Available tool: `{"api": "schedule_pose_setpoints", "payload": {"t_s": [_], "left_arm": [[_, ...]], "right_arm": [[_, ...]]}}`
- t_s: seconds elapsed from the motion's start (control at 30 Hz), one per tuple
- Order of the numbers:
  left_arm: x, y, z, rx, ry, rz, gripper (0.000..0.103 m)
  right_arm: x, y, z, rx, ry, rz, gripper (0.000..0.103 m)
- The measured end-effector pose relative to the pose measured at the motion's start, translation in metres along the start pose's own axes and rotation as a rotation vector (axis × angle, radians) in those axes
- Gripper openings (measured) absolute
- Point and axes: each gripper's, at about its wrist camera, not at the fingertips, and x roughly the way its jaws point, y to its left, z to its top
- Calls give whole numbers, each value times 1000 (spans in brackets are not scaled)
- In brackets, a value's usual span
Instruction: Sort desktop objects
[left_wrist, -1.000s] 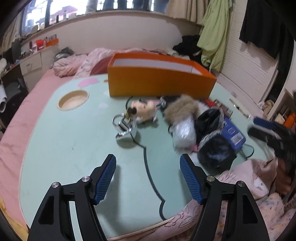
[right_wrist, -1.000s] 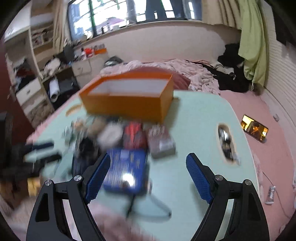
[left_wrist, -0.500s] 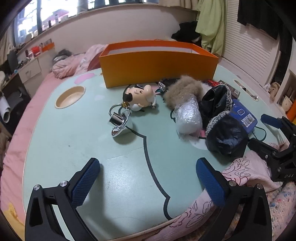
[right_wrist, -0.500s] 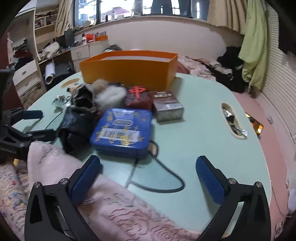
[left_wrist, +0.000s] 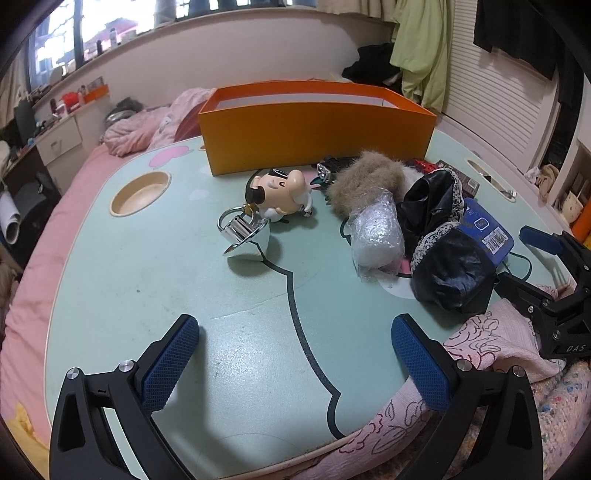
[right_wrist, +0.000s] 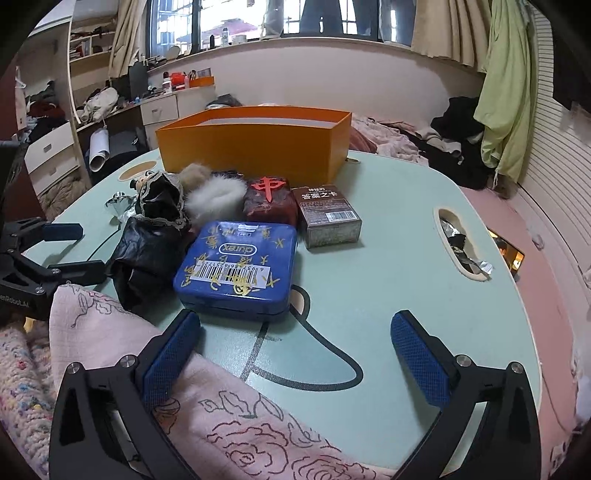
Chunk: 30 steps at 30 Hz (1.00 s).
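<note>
Blue, flat and rectangular, the metal tin with a white barcode label (right_wrist: 236, 264) lies straight ahead of the right gripper (right_wrist: 295, 341), just beyond its fingertips and slightly to the left of their midline, resting on the pale green tabletop (right_wrist: 388, 258). Its long axis runs roughly from near to far, tilted a little rightward at the far end, so the shorter width faces the jaws, which stand wide apart and hold nothing. The left gripper (left_wrist: 295, 347) is likewise spread and empty, hovering over bare table at the near edge; from its view the tin (left_wrist: 487, 232) sits far to the right, half hidden behind a crumpled black lace-trimmed fabric bundle (left_wrist: 443, 251), so the right hand is clearly the nearer one. The large open orange cardboard box (right_wrist: 258, 144) stands at the far side, beyond the cluster of clutter, and is the likely destination. The tin's lid looks smooth and glossy with gold scribbled characters; judged from that, the grip probably needs to close squarely on its side walls.
</note>
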Motion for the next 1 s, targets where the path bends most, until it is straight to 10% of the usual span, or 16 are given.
{"api": "schedule_pose_setpoints", "payload": {"t_s": [1.0], "left_arm": [[-1,0,0,3,-1,-4,103]], "right_arm": [[22,24,34,-52,24,-8,103]]}}
